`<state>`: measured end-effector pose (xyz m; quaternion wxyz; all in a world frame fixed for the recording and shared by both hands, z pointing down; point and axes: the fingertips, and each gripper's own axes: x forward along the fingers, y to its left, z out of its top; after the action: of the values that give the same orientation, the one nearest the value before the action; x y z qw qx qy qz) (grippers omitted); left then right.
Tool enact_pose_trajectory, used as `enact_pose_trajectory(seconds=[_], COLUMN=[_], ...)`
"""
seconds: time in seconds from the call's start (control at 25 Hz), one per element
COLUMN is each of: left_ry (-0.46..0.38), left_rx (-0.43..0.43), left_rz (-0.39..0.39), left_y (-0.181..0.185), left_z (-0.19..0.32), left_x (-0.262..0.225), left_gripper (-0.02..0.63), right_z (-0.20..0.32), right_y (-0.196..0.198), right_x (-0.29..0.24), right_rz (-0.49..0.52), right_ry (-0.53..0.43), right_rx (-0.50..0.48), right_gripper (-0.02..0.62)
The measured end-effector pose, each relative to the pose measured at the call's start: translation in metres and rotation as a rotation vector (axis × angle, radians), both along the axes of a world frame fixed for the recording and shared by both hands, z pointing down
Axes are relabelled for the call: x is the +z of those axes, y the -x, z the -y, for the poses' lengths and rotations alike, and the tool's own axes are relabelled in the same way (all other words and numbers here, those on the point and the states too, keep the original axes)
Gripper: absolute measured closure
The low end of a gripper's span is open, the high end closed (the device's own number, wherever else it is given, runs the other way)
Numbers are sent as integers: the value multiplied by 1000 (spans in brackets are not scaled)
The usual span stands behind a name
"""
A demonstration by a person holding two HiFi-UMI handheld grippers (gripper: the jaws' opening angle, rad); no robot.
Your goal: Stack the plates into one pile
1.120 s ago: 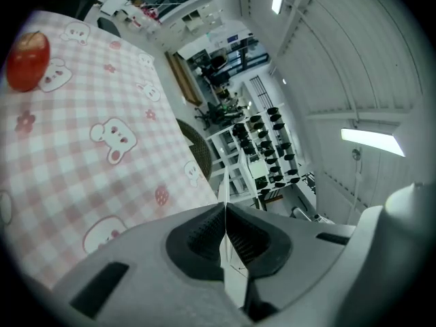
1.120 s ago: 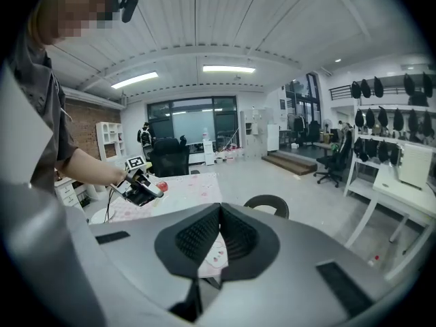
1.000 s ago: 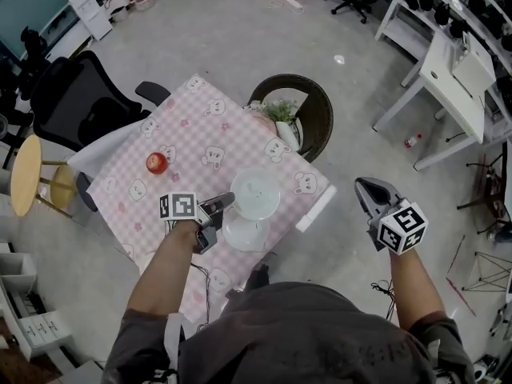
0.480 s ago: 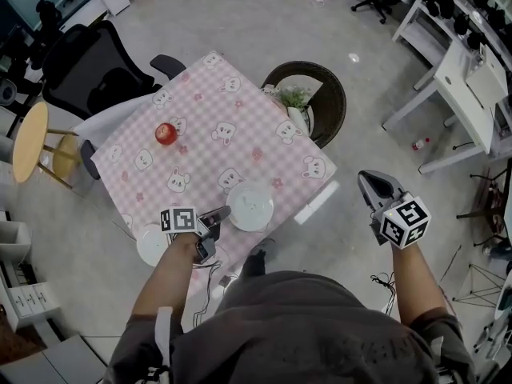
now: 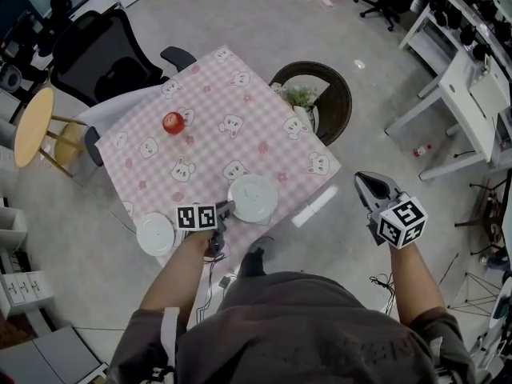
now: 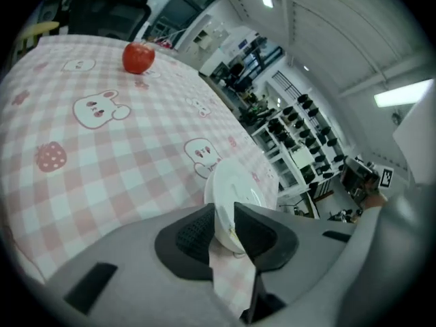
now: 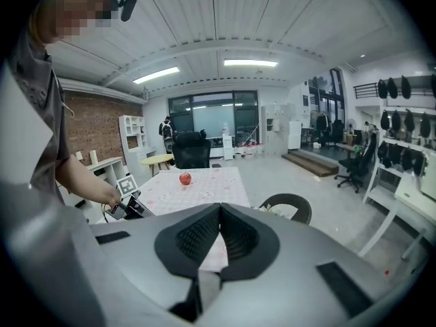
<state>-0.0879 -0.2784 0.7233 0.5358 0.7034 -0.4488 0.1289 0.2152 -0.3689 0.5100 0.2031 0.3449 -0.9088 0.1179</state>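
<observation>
The left gripper [image 6: 224, 213] points down at the near edge of the table [image 5: 216, 146]. Its jaws have just been opening and now stand slightly apart, with the rim of a white plate [image 5: 254, 198] between the pads but apparently no longer pinched. Hazard one: if the gripper is pulled back at an angle while the rim is between the pads, a pad may hook the rim and drag or tip the plate toward the near edge, which is close behind it. Hazard two: the checked cloth lies directly under the jaw tips and could be caught and tugged, shifting everything on it. Hazard three: a second plate [image 5: 155, 234] sits at the near left corner of the table, just beside the left forearm, where a careless sweep could knock it off. This first plate rests flat about midway along the near edge, directly ahead of the left gripper (whether it is one plate or several nested cannot be told). The two plates are well apart, so the pile looks unfinished. An apple [image 5: 173, 122] lies toward the far left edge. The right gripper [image 7: 219, 213] hangs off the table's right side, jaws together, empty.
</observation>
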Motion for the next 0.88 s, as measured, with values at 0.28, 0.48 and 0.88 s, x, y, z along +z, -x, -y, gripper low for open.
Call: enact_pose_trajectory(seconds=[0.28,0.48,0.88], left_ry=[-46,-113,-612], left_rx=[81,95,276], left_rz=[130,210,124], left_y=[-1,7,-49], left_z=[-1,5,62], left_x=[0,-12,-129], left_gripper=[392,365,600], right_z=[-4,-5,-3], right_y=[2,4,-9], right_x=[-1,-2,-14], right_rz=[2,4,17], right_ry=[-2,-1,-32], right_rx=[2,15,157], right_gripper=[601,601,601])
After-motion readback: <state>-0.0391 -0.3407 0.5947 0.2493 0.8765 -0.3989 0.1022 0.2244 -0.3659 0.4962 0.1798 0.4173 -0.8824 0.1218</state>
